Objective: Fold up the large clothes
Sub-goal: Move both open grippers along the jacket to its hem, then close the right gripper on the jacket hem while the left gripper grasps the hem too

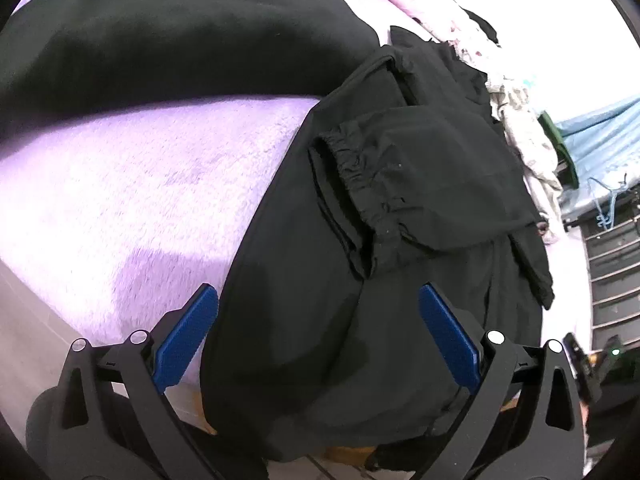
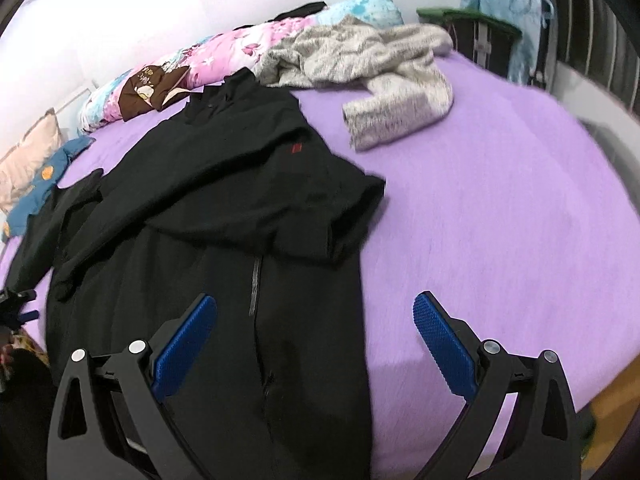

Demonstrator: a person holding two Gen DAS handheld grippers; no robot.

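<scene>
Right wrist view, right claw (image 2: 316, 340) spread above black jacket (image 2: 224, 208) on purple bed (image 2: 500, 220), left claw (image 1: 318, 336) spread over black trousers (image 1: 360, 264).

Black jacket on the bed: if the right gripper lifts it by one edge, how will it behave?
Probably floppy: the black jacket lies creased, one sleeve folded across its body, so it should drape and sag. Likely to unfold when lifted by one edge. It may drag on the fuzzy purple blanket rather than slide. The right gripper is open above its hem.
</scene>
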